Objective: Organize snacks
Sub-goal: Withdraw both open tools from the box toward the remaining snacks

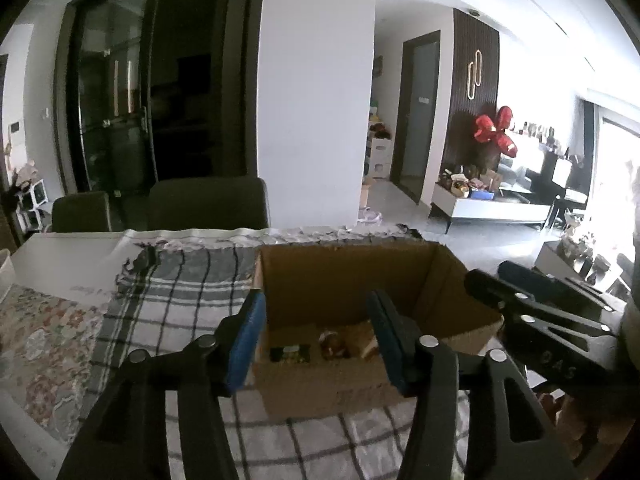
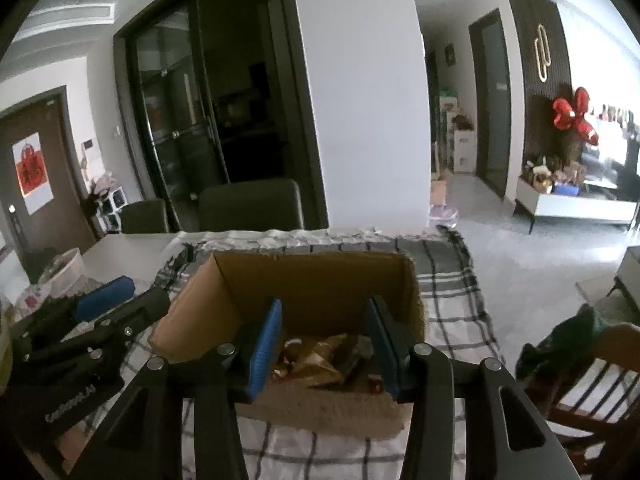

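An open cardboard box (image 1: 352,280) stands on a checked cloth on the table. Wrapped snacks (image 1: 336,346) lie in its bottom, brown and gold packets (image 2: 320,360) in the right wrist view. My left gripper (image 1: 316,336) hovers over the box's near left part, open, blue pads apart, nothing between them. My right gripper (image 2: 324,340) hangs over the box (image 2: 312,280) from the near side, open as well, with no snack pinched. Each gripper shows in the other's view: the right one (image 1: 552,320) at the right, the left one (image 2: 100,320) at the left.
The checked cloth (image 1: 180,304) covers the table, with a floral cloth (image 1: 36,332) at its left. Two dark chairs (image 1: 208,204) stand behind the table. A wooden chair (image 2: 592,384) with green fabric on it is at the near right. A white bowl (image 2: 64,272) sits far left.
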The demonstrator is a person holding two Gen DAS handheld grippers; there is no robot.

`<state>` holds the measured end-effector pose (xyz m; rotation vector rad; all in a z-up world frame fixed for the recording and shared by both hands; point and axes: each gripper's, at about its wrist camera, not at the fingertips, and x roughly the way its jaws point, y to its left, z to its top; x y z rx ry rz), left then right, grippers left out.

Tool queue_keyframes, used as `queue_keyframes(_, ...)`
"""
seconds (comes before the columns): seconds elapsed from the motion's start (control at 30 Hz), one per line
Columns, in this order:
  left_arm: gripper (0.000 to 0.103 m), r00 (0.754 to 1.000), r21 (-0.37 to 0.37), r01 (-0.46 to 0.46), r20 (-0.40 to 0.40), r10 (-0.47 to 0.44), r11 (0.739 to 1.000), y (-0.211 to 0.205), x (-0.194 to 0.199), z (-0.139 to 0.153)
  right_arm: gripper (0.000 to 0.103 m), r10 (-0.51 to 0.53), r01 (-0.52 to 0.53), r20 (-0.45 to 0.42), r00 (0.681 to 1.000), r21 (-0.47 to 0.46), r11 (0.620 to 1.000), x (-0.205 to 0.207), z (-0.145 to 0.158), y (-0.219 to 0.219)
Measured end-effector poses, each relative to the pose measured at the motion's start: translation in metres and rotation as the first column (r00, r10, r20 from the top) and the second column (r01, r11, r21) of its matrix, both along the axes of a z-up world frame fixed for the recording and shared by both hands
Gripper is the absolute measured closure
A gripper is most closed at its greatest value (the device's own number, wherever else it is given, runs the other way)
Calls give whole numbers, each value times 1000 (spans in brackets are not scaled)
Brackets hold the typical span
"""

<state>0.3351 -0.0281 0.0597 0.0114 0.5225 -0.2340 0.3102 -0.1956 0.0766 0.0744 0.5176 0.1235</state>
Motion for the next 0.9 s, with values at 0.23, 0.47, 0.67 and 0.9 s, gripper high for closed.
queue_keyframes(0.23,45,1000,35,-16,14,15,999,9,-38,6,50,-13,14,14,1000,-19,1000,-38,2,4)
queue_keyframes(0.47,45,999,83,-26,43,23,996,15,-69,5,48,-57,57,19,998,-10,998,-70,1,5)
queue_keyframes(0.67,45,999,95,-34,37,30,995,20,-95,-7,48,-105,105,-8,994,30,994,-95,-14,1)
queue_keyframes(0.9,45,999,105,-49,-9,50,993,29,-115,-36,48,-128,130,-68,989,29,991,-110,-39,5)
